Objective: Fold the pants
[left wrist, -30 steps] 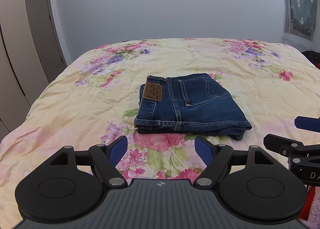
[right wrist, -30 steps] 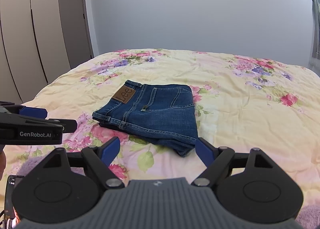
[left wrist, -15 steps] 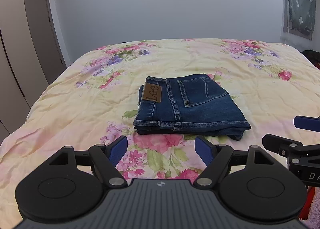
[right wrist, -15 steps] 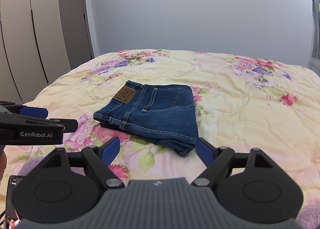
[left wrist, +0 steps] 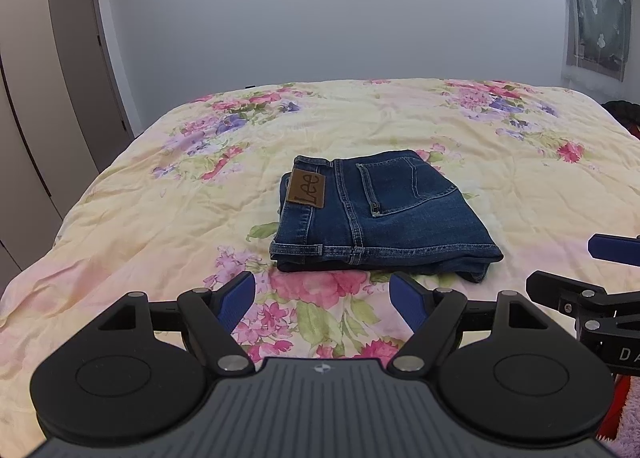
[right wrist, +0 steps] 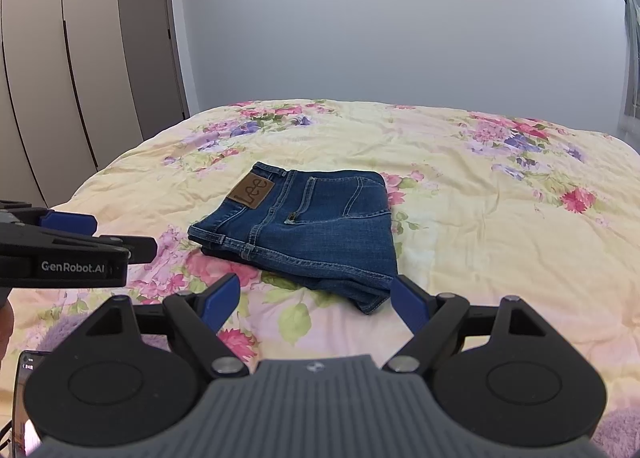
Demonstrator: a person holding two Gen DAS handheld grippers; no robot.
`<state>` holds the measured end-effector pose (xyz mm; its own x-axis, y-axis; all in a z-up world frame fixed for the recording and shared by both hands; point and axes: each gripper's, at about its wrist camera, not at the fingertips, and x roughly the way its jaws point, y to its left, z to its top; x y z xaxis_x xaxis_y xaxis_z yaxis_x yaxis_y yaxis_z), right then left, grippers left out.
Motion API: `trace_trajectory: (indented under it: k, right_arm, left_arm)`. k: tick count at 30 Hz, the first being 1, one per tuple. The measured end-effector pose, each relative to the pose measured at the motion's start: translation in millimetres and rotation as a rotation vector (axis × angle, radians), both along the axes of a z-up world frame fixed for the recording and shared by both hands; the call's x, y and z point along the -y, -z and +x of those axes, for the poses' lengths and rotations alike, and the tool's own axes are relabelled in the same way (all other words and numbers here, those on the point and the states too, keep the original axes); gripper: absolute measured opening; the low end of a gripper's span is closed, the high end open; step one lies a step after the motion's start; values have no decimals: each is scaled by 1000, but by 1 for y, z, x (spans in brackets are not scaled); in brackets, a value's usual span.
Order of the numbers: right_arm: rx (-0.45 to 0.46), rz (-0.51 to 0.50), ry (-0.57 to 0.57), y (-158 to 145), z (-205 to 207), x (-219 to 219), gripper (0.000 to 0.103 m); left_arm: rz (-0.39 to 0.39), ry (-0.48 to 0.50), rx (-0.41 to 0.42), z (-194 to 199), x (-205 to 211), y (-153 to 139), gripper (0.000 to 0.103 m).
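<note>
Lying folded on floral bedspread (left wrist: pixel 168 218): jeans (left wrist: pixel 384 218); both tongs apart, empty.

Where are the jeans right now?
The folded jeans lie mid-bed on the floral bedspread, just beyond both open grippers, neither touching them; the leather patch faces up at their left end.
</note>
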<state>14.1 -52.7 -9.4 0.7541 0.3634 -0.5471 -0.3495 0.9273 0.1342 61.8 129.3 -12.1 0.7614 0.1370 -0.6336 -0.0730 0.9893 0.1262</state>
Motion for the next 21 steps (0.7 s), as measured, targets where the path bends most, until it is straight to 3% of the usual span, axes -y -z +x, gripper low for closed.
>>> trace_trajectory:
  k: [21]
  right_arm:
    - [10, -2, -2, -3, 0, -1, 79]
  left_arm:
    - [13, 7, 10, 0, 0, -4, 90]
